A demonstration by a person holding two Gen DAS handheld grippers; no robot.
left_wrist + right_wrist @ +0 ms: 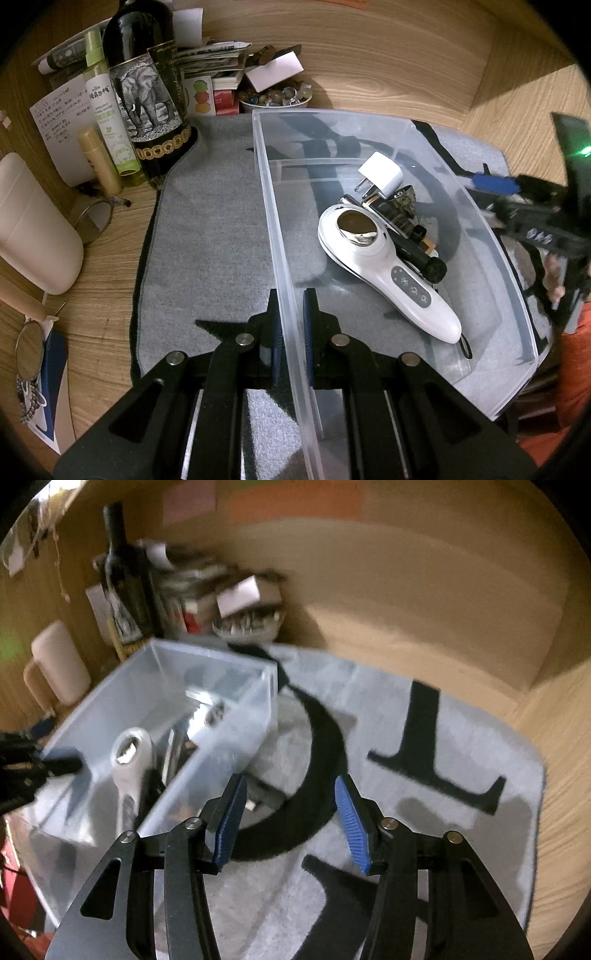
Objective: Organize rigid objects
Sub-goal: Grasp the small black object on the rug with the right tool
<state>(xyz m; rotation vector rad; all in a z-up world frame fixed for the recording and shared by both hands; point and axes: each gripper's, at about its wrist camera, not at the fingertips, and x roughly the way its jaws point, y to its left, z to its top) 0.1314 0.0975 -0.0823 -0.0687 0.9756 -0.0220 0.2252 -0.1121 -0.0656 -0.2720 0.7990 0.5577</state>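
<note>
The left gripper [291, 314] is clamped on the near left wall of the clear plastic bin [266, 177], one blue pad outside the wall and one inside, at about 6 o'clock in the left wrist view. The bin sits on a grey felt mat [207, 229] spread over a wooden desk [369, 55].

Inside the bin, toward 3 o'clock from the clamped wall, a white handheld massager [388, 277] with a shiny metal head lies flat, handle pointing to 5 o'clock. At its 12 o'clock a white plug adapter [380, 173] rests tilted, prongs down and left. Dark items are wedged against the massager's right side (too jumbled to name each), one ending in a black cylinder [436, 267].

At 10 to 11 o'clock outside the bin stand a dark wine bottle [147, 92] with an elephant label, a green spray bottle [107, 110] and a pale yellow tube [98, 158], with a bowl of beads [275, 98] at 12 o'clock.

The right gripper [291, 819] has its jaws apart with nothing between them, over the mat at 4 o'clock from the bin's near corner. The right wrist view is blurred; black shapes on the mat show beneath it.
</note>
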